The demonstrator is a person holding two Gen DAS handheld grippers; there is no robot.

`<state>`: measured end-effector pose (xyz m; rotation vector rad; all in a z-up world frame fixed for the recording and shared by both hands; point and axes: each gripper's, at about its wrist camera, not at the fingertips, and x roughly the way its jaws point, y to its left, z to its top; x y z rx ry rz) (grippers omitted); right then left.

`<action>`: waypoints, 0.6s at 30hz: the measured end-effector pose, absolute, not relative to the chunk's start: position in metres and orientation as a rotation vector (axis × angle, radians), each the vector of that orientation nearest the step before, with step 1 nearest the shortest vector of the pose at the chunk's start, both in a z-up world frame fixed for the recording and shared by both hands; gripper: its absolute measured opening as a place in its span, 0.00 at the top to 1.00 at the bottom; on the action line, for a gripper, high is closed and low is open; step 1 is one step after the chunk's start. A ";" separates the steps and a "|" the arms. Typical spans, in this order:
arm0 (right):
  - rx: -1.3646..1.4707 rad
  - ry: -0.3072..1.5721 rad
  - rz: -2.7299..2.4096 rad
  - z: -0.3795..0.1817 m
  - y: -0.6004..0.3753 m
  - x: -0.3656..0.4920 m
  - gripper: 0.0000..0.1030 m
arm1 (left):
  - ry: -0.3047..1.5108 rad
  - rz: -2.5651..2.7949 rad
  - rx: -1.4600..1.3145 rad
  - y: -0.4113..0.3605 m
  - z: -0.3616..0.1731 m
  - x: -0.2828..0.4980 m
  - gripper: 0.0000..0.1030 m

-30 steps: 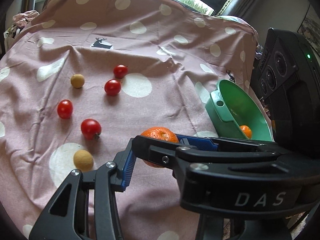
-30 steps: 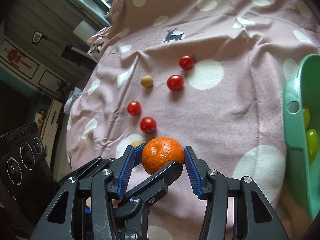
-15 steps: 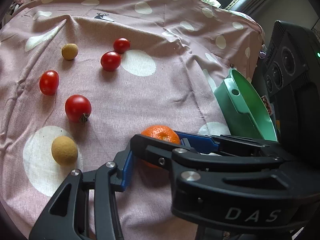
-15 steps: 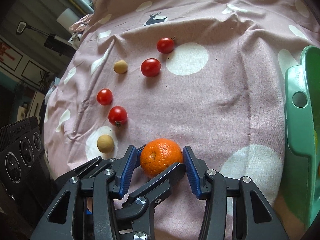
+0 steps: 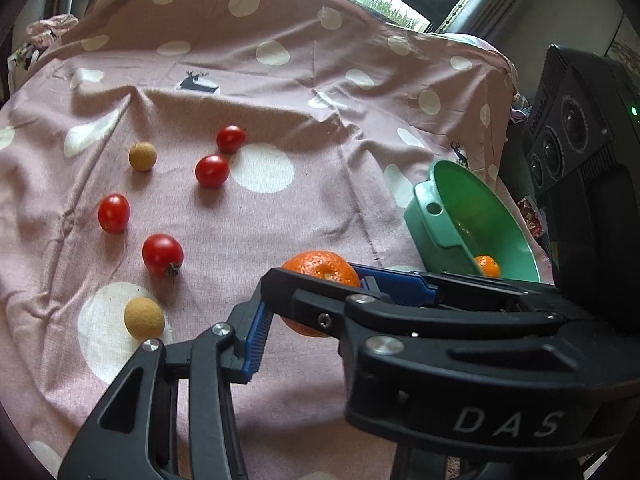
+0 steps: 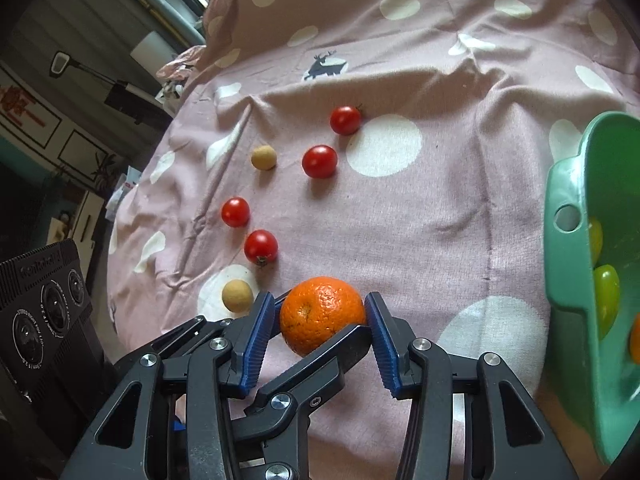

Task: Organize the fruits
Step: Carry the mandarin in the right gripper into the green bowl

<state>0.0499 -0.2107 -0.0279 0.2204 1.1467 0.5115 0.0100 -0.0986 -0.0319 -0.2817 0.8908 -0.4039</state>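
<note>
Orange mandarin [image 6: 322, 314] still clamped, right tongs [image 6: 320, 320] raised

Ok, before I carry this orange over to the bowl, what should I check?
1. Grip: the right gripper has both blue pads on the orange: ok.
2. Orange lifted off the cloth: cannot tell.
3. Room in the bowl: only a few fruits inside, much of it bare: ok.
4. Path: only bare cloth between the orange and the bowl: ok.
5. Clearance: in the right wrist view a black bar crosses just under the orange, between the pads: not ok.
6. Left gripper: only one finger shows, the other is hidden behind the right gripper: cannot tell.
</note>
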 end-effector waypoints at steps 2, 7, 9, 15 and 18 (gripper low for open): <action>0.226 1.104 0.524 -0.015 -0.217 0.045 0.51 | 0.858 -0.405 -0.253 -0.104 -0.019 0.005 0.59; 0.238 1.007 0.536 0.013 -0.235 0.033 0.51 | 0.788 -0.417 -0.196 -0.122 0.008 -0.002 0.59; 0.252 0.974 0.533 0.022 -0.243 0.029 0.51 | 0.766 -0.436 -0.177 -0.131 0.016 -0.001 0.59; 0.299 0.907 0.487 0.037 -0.272 0.025 0.51 | 0.729 -0.482 -0.139 -0.161 0.030 0.003 0.59; 0.316 0.877 0.457 0.043 -0.287 0.022 0.51 | 0.718 -0.509 -0.115 -0.176 0.035 0.004 0.59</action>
